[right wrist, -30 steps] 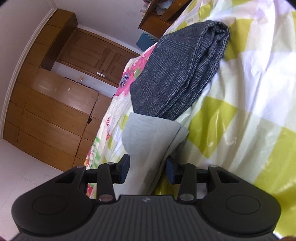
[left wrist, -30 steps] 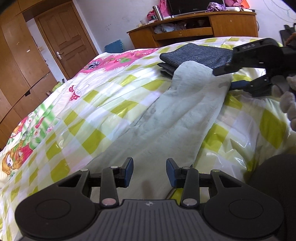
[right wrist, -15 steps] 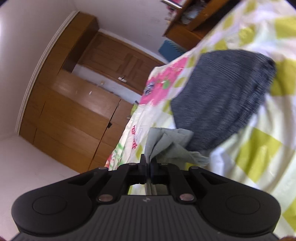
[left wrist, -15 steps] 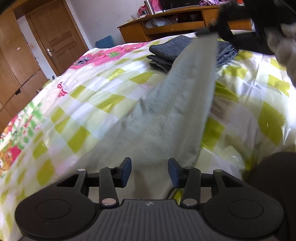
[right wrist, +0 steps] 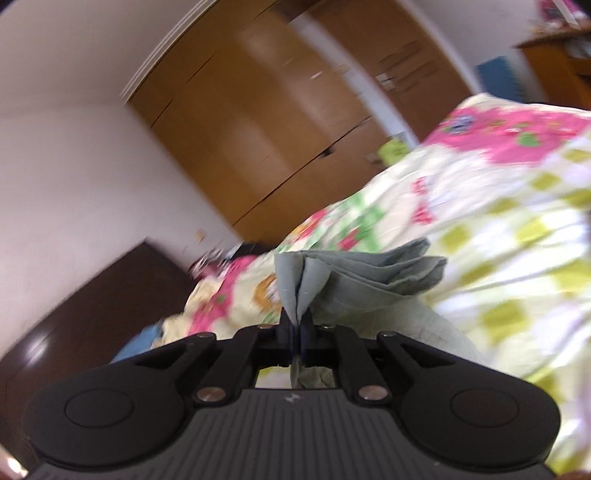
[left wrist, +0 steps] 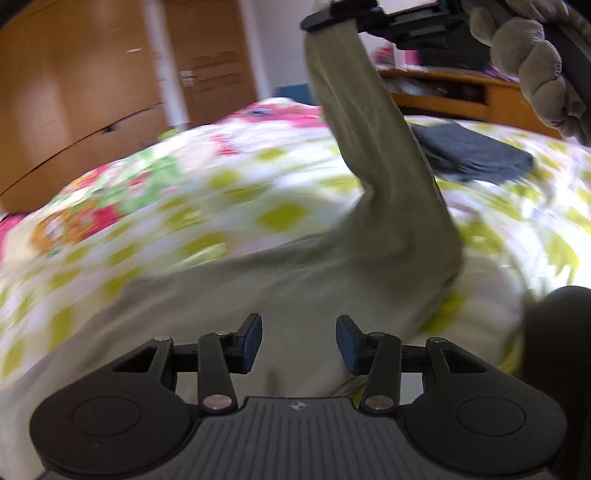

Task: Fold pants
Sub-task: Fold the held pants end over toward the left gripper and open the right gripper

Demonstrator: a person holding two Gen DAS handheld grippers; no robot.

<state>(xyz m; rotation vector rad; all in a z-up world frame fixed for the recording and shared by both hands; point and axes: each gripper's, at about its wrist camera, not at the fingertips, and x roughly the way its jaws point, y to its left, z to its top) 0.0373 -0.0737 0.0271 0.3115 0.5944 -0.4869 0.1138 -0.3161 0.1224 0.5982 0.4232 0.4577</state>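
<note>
Checked bedspread (left wrist: 229,206) underneath; right gripper (right wrist: 295,334) clamps pale green pants (left wrist: 388,206) hem, raised for fold-over; left gripper (left wrist: 298,343) half-spread, empty, near waist.

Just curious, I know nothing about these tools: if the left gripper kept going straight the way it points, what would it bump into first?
Probably the grey-green pants lying on the bed, directly ahead of the open left gripper.

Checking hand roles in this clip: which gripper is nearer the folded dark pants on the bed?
Right. The right gripper hangs raised beside the folded dark pants, clamping the grey-green pants; the left gripper sits open, well short.
</note>
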